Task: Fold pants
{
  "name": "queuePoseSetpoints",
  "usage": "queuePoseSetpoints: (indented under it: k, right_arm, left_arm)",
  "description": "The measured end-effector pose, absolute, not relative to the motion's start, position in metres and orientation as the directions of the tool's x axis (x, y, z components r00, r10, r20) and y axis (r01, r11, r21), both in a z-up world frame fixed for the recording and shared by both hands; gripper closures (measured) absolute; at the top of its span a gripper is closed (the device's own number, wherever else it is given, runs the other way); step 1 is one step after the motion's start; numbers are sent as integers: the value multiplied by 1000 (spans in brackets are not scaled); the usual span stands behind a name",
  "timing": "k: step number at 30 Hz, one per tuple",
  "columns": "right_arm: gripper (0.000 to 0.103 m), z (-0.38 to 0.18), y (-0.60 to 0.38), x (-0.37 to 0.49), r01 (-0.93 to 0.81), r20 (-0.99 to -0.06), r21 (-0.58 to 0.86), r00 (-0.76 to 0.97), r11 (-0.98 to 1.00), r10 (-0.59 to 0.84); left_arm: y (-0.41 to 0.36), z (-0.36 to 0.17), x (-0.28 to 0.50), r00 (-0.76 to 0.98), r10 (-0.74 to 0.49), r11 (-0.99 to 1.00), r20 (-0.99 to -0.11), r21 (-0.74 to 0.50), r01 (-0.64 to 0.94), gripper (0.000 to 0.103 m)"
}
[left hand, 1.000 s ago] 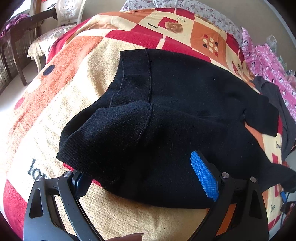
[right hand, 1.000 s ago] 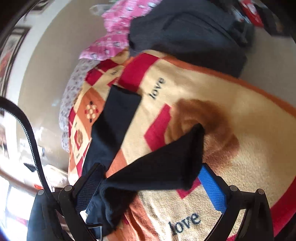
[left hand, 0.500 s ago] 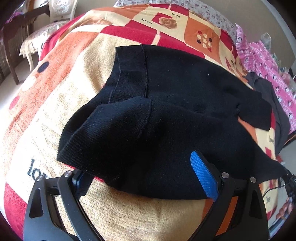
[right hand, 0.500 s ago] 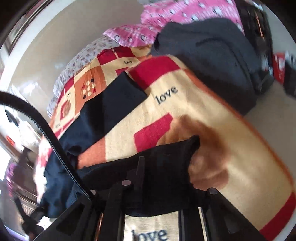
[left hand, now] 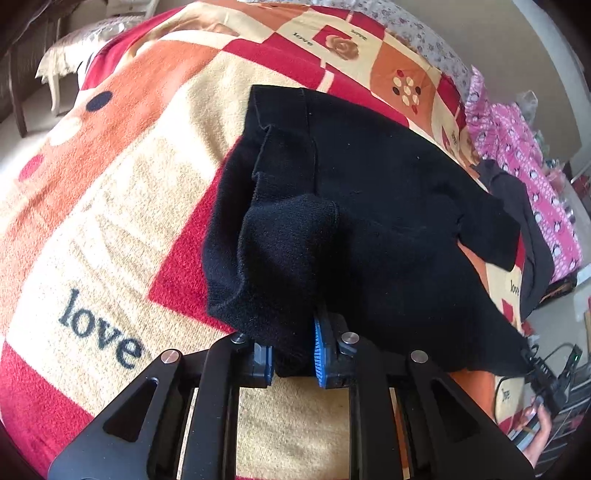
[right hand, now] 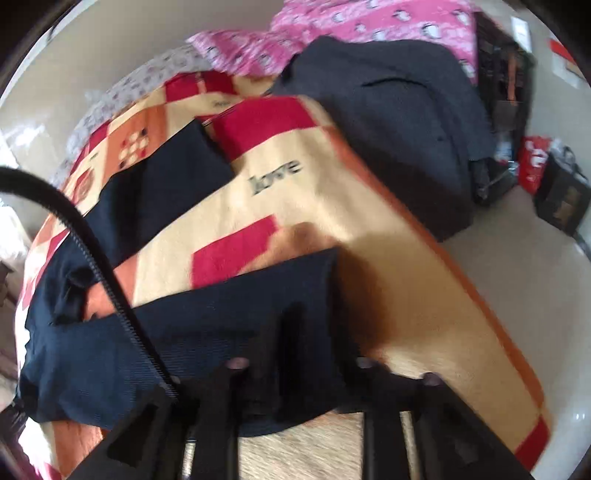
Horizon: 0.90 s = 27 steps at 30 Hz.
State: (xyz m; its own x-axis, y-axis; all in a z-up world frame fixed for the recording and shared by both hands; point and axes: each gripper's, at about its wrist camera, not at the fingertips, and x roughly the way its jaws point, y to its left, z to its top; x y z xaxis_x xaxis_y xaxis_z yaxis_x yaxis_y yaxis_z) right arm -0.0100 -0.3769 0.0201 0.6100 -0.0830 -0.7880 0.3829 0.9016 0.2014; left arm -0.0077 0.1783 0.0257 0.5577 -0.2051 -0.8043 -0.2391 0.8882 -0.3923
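Note:
Black pants (left hand: 369,206) lie spread on a red, orange and cream "love" blanket (left hand: 129,184). My left gripper (left hand: 293,350) is shut on the bunched waistband corner, which is pinched between its blue pads (left hand: 320,350) and lifted slightly off the blanket. The right wrist view is blurred. In it, one pants leg (right hand: 207,325) runs to its cuff (right hand: 317,266), and my right gripper (right hand: 290,328) has its dark fingers close together on the fabric near that cuff. Its jaws are opening with the fabric between them. The other leg (right hand: 170,177) lies flat farther back.
A dark grey garment (right hand: 388,110) and a pink patterned cloth (right hand: 332,33) lie at the far end of the bed. A black cable (right hand: 92,258) crosses the right view. A red bag (right hand: 535,162) and dark boxes stand on the floor. A chair (left hand: 22,74) stands beyond the bed's left side.
My left gripper has closed from wide open onto the waistband, bunching it. My right gripper has rolled and drawn its fingers together around the leg near the cuff.

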Motion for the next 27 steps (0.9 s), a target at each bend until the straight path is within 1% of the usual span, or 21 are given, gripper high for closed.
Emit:
queuePoseSetpoints:
  k: [1, 4, 6, 7, 8, 9, 13, 15, 16, 17, 18, 19, 20, 21, 22, 23, 24, 27]
  right_arm:
    - [57, 23, -382, -15, 399, -780, 205, 618, 894, -97]
    - [57, 32, -395, -28, 375, -754, 305, 657, 875, -19]
    - [57, 35, -396, -31, 365, -753, 303, 658, 881, -13]
    - [57, 36, -397, -31, 356, -750, 301, 661, 885, -11]
    - [57, 35, -397, -31, 350, -745, 307, 667, 885, -5]
    - [57, 35, -392, -28, 347, -745, 313, 667, 884, 2]
    - [57, 28, -379, -23, 325, -752, 348, 657, 879, 55]
    - [57, 25, -375, -22, 328, -757, 328, 652, 886, 39]
    - [57, 23, -376, -20, 327, -757, 330, 652, 886, 41]
    - [57, 22, -377, -20, 325, -757, 336, 652, 884, 48]
    - [57, 20, -378, -19, 326, -757, 342, 652, 881, 53]
    - [60, 19, -378, -19, 322, -755, 340, 653, 884, 53]
    - [69, 19, -377, -17, 316, -757, 323, 652, 892, 44]
    - [74, 18, -376, -15, 308, -762, 297, 647, 904, 30]
    - [76, 19, -375, -15, 301, -763, 286, 646, 910, 26]
    - [82, 19, -375, -15, 297, -760, 291, 650, 910, 31]
    - [85, 21, -376, -17, 288, -751, 309, 659, 907, 47]
    - [89, 28, -377, -27, 266, -728, 353, 680, 897, 84]
  left_arm:
    - [181, 25, -9, 558, -203, 880, -805, -400, -257, 82]
    - [182, 24, -15, 566, -205, 871, -799, -412, -266, 78]
    - [181, 24, -20, 579, -205, 866, -789, -421, -268, 67]
    - [179, 25, -22, 591, -219, 859, -777, -440, -260, 54]
    - [178, 25, -23, 599, -232, 854, -766, -455, -252, 44]
    - [176, 25, -22, 607, -239, 849, -758, -466, -248, 42]
    - [170, 26, -14, 621, -194, 854, -760, -442, -275, 42]
    - [170, 25, -10, 626, -172, 856, -760, -430, -286, 43]
    - [169, 26, -7, 616, -155, 865, -773, -407, -293, 63]
    - [167, 25, -3, 594, -127, 878, -794, -368, -305, 92]
    - [168, 23, -2, 582, -140, 878, -801, -372, -301, 91]
    - [170, 23, -3, 590, -162, 865, -791, -402, -302, 92]
    - [170, 25, -5, 602, -153, 865, -783, -401, -302, 93]
    - [172, 28, -8, 610, -152, 866, -778, -402, -297, 93]
    - [175, 31, -11, 617, -157, 861, -771, -413, -297, 93]
    - [178, 33, -14, 621, -169, 853, -766, -429, -297, 93]
    - [182, 37, -17, 624, -181, 848, -761, -442, -292, 93]
    - [189, 51, -34, 631, -182, 858, -754, -436, -273, 93]
